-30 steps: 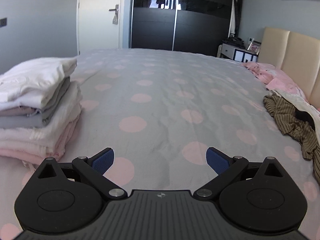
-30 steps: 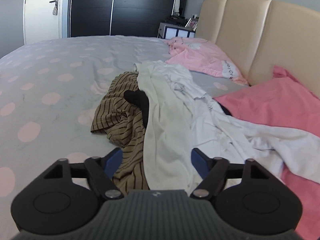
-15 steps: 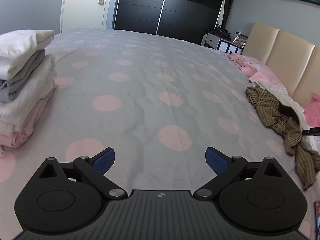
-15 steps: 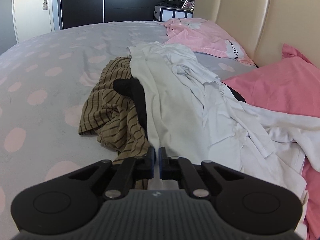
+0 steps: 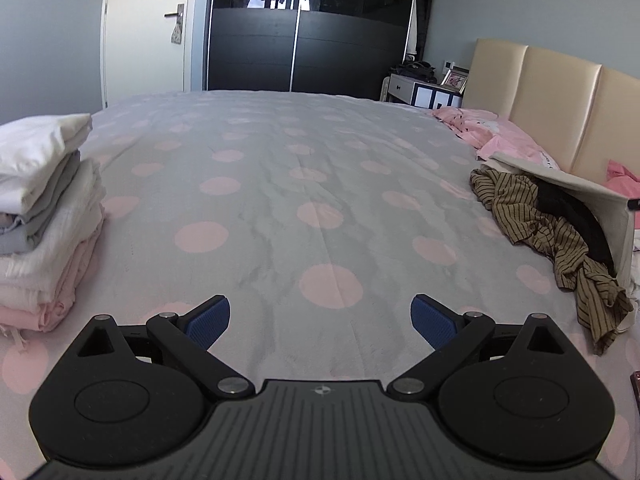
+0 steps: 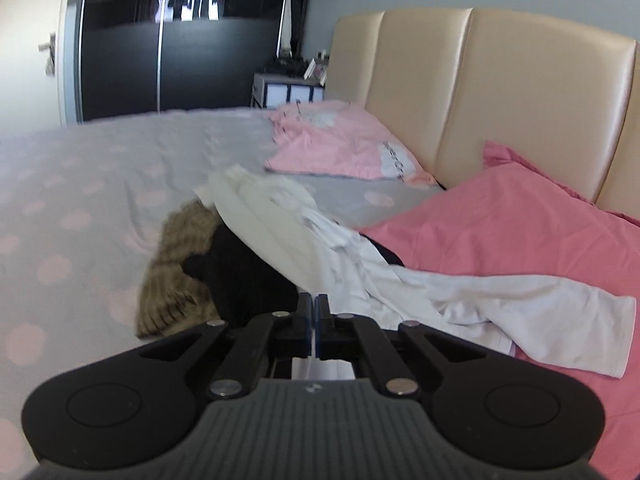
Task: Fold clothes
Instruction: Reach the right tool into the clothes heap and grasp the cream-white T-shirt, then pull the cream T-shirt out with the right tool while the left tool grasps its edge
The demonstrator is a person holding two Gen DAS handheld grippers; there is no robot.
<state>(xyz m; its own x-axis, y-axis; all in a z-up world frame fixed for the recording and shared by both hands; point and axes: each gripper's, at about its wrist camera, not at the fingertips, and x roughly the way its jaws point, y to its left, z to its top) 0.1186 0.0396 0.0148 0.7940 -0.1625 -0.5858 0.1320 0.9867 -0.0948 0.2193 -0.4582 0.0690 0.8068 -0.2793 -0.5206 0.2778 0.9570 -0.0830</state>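
The right gripper (image 6: 314,312), wide apart a second ago, is now clamped on an edge of the white garment (image 6: 280,220) and lifts it taut off the striped brown garment (image 5: 556,232) beside the pink pillow (image 6: 500,224). The next item to fold is thus secured. The left gripper (image 5: 320,318) stays wide and holds nothing above the dotted bedspread (image 5: 304,184), near the folded stack (image 5: 44,208).
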